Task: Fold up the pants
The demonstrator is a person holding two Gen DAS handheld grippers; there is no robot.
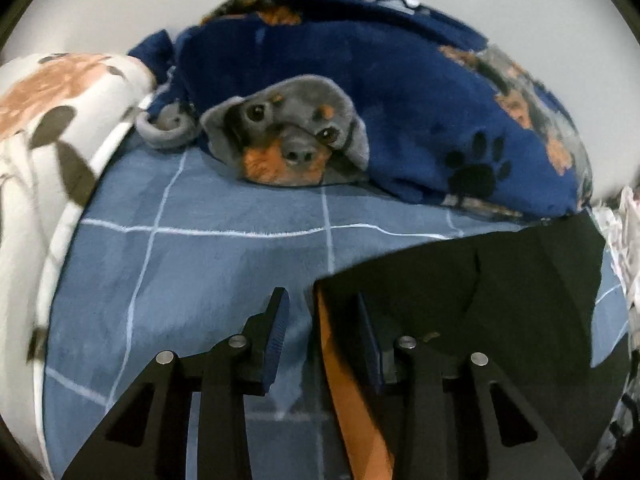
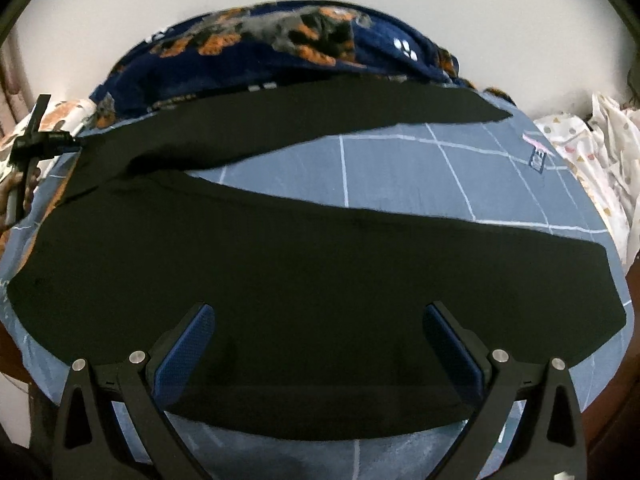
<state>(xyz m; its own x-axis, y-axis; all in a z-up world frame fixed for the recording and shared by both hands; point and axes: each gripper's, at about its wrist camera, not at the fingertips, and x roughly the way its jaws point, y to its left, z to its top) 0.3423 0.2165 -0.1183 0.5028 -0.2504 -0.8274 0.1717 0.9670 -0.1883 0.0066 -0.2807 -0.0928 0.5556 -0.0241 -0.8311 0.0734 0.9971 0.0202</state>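
Black pants (image 2: 280,264) lie spread flat on a blue checked bed sheet (image 2: 400,168), both legs running to the right with a gap between them. My right gripper (image 2: 318,340) is wide open, its blue pads low over the near leg. In the left wrist view my left gripper (image 1: 324,328) stands partly open at the waist end of the pants (image 1: 500,280), their edge between its fingers, with an orange lining strip (image 1: 352,400) showing. The left gripper also shows at the far left of the right wrist view (image 2: 36,140).
A navy fleece blanket with dog prints (image 1: 420,120) is piled along the far side of the bed, also in the right wrist view (image 2: 280,40). A floral white pillow (image 1: 52,120) lies at left. Crumpled white dotted fabric (image 2: 592,152) lies at right. A white wall stands behind.
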